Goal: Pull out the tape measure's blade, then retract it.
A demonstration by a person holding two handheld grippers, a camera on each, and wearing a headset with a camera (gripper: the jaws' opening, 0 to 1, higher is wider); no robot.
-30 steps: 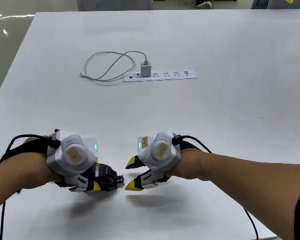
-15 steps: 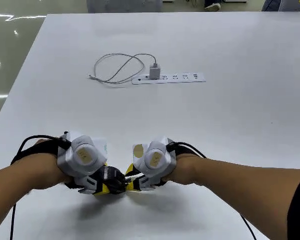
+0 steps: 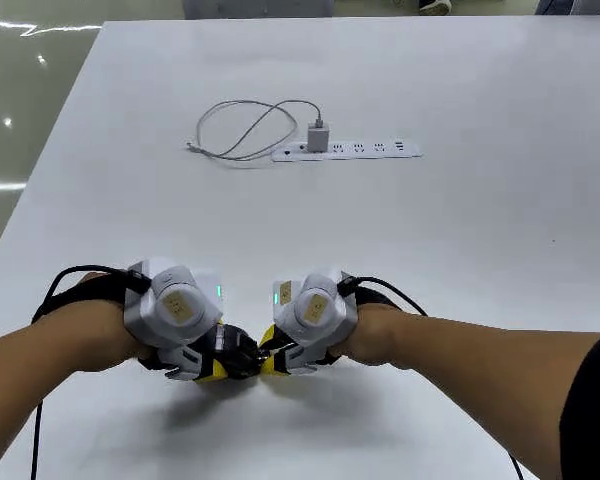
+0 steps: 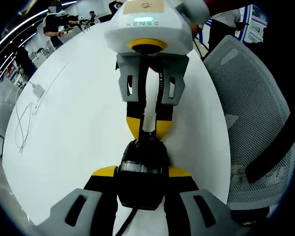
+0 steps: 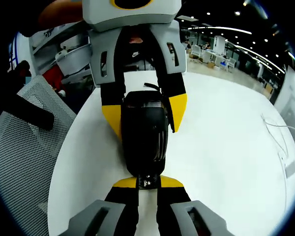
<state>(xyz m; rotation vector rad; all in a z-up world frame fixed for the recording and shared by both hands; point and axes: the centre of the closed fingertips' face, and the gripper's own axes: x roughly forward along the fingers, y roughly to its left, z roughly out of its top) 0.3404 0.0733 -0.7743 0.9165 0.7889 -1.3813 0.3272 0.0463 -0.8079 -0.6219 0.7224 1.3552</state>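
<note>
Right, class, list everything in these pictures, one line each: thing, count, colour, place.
table: one, white, under everything.
power strip: one, white, far middle of table.
charger: one, white, plugged into strip's left end.
cable: one, white, looped left of charger.
chair: one, grey mesh, beside table.
tape measure: one, black, between the tongs.
left tongs: one, yellow-tipped, shut on its case.
right tongs: one, yellow-tipped, shut at its blade end.
forearms: two, bare, behind the tongs.
</note>
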